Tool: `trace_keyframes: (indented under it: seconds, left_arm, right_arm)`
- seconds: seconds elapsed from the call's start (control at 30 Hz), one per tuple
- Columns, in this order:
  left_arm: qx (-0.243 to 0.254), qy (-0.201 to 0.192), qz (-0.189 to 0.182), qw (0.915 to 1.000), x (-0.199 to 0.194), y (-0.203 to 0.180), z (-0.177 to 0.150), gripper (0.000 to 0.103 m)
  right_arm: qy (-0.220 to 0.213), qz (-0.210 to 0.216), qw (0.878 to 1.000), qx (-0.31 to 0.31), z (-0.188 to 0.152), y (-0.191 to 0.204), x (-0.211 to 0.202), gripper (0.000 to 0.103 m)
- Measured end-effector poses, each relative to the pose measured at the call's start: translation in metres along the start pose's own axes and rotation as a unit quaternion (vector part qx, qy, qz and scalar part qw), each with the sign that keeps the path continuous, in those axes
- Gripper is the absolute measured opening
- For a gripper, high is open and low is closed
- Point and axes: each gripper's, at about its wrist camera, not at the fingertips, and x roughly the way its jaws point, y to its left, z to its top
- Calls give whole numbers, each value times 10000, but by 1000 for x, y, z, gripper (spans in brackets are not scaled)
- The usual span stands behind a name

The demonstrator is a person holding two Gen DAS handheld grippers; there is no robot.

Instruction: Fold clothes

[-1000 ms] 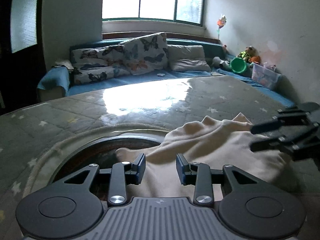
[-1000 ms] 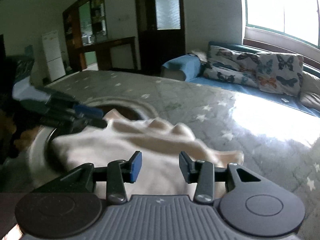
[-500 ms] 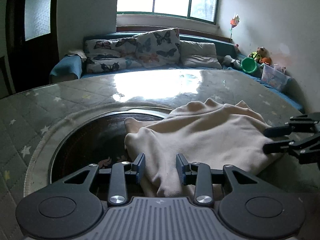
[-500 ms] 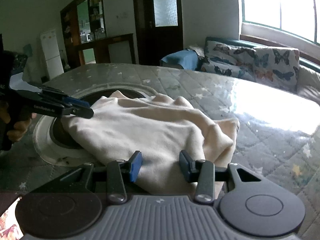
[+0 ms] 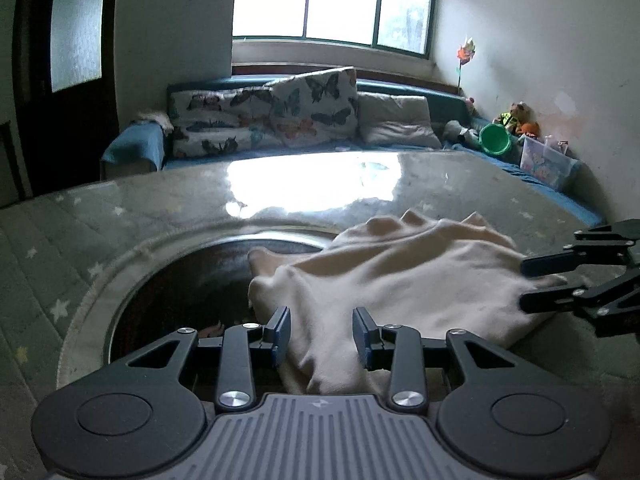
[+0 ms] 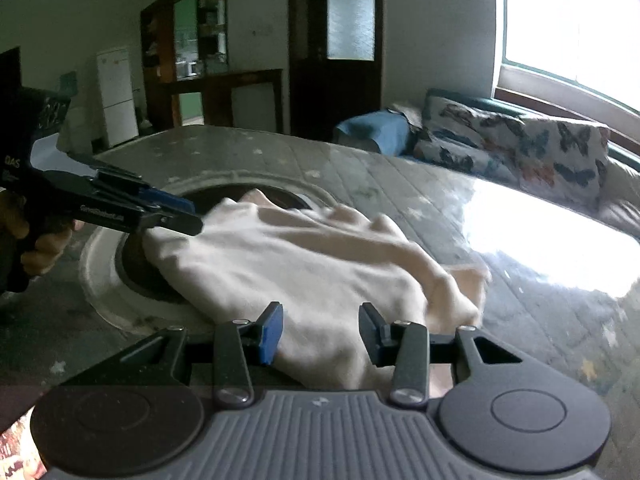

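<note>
Two grippers frame your cream garment (image 5: 400,280) — it lies crumpled at frame centre on the quilted desk (image 5: 80,232), partly over a round dark opening (image 5: 180,292). Your left gripper (image 5: 320,334) and right gripper (image 6: 320,332) both have fingers apart, cloth between them, unclamped.

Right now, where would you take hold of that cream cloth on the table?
By its near edge, coming in low from the holder's side. The cream cloth lies in a loose heap on the table, its near hem thin and hanging toward both tools. The far side is bunched into ridges, likely too thick to pinch cleanly.
</note>
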Motion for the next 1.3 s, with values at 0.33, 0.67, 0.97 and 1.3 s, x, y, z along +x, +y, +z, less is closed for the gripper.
trace_keyframes:
  seconds: [0.33, 0.67, 0.97, 1.3]
  left_arm:
    - [521, 80, -136, 9985, 5, -26, -14, 38]
    - [334, 48, -205, 9992, 3, -19, -11, 40]
    - [-390, 118, 66, 9991, 10, 8, 2, 50]
    - [-641, 354, 172, 9972, 24, 16, -1, 66]
  right_arm:
    - [114, -30, 9996, -267, -4, 17, 15, 42]
    - [161, 15, 9997, 193, -4, -6, 14, 48]
    - [-136, -400, 9961, 776, 1, -45, -5, 58]
    - [59, -552, 9858, 1582, -16, -83, 10, 63]
